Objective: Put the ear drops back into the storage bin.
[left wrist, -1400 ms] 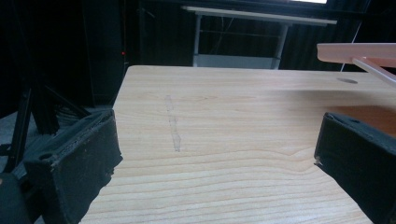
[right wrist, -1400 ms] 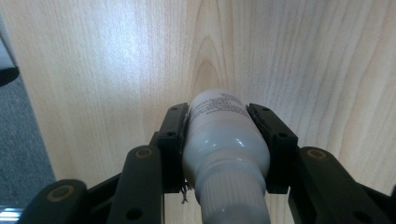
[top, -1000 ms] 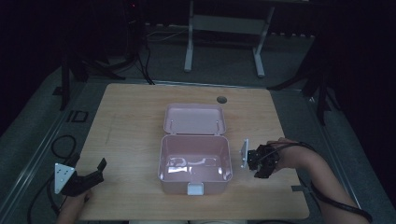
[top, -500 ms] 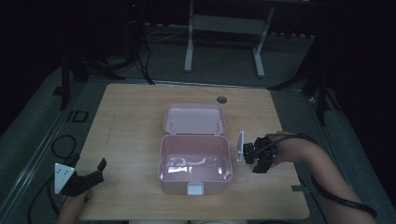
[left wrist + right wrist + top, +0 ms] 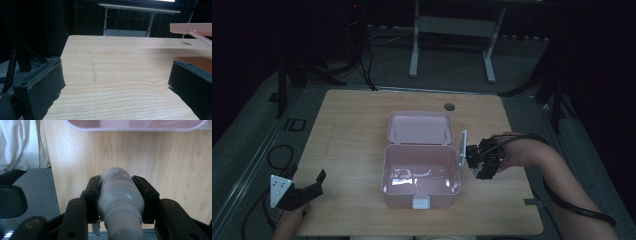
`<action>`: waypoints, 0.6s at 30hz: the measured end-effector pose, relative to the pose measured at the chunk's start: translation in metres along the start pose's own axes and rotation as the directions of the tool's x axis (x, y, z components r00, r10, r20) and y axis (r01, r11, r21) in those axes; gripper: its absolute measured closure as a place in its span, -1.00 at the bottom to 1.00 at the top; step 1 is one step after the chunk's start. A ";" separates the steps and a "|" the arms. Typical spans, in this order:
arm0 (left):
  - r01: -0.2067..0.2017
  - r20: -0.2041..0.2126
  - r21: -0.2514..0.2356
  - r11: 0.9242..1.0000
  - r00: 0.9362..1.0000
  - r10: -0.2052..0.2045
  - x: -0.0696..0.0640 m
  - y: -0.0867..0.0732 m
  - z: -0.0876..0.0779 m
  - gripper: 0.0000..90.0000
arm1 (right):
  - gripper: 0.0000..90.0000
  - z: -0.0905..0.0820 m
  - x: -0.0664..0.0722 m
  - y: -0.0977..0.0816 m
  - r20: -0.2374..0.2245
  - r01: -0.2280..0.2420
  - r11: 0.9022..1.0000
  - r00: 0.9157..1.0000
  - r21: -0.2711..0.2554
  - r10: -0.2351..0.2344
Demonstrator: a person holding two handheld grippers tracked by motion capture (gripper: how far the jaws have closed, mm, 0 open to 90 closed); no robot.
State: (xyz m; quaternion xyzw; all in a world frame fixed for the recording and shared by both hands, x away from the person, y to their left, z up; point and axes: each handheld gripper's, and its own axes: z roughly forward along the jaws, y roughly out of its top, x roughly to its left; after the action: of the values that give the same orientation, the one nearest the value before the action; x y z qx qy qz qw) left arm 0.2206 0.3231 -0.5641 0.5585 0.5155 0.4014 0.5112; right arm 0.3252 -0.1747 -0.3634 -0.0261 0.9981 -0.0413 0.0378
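A pink plastic box [image 5: 421, 196] stands open at the middle of the wooden table [image 5: 352, 130], its lid [image 5: 419, 127] tipped back behind it. My right gripper [image 5: 482, 162] hovers just beside the box's right wall, shut on a white bottle [image 5: 120, 192]. The bottle's body is clamped between both jaws above bare tabletop, with the box's rim [image 5: 135, 127] just ahead. My left gripper [image 5: 307, 189] rests at the table's front left corner, open and holding nothing. In the left gripper view the left gripper [image 5: 117, 82] has its jaws spread wide.
The pink lid's edge [image 5: 192, 27] juts in at the upper right of the left gripper view. A round cable hole [image 5: 449, 106] sits near the table's far edge. The person's white clothing [image 5: 20, 142] is beside the table's front edge. A metal stand [image 5: 452, 30] is beyond the table.
My right gripper, still holding the bottle, has moved left and slightly away from the person, closer to the box's right wall. The left gripper has stayed put.
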 end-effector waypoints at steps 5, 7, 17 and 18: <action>0.000 0.000 -0.001 1.000 1.000 0.000 0.000 0.000 0.000 -0.99 | 0.33 -0.009 0.000 0.007 0.009 0.009 1.000 1.000 -0.012 -0.009; 0.000 0.000 0.000 1.000 1.000 0.000 0.000 0.000 0.000 -0.99 | 0.33 -0.013 0.000 0.012 0.011 0.013 1.000 1.000 -0.011 -0.013; 0.000 0.001 -0.001 1.000 1.000 0.000 0.000 0.000 0.000 -0.99 | 0.33 -0.019 -0.002 0.037 0.022 0.037 0.999 0.999 -0.025 -0.036; 0.000 0.001 -0.001 1.000 1.000 0.000 0.000 0.000 0.000 -0.99 | 0.33 -0.019 -0.002 0.039 0.021 0.038 0.999 0.999 -0.026 -0.038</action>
State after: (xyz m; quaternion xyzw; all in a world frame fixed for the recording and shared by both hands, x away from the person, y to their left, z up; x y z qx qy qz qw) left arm 0.2206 0.3232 -0.5641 0.5585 0.5151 0.4013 0.5116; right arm 0.3236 -0.1342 -0.3475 -0.0460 0.9974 -0.0285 0.0471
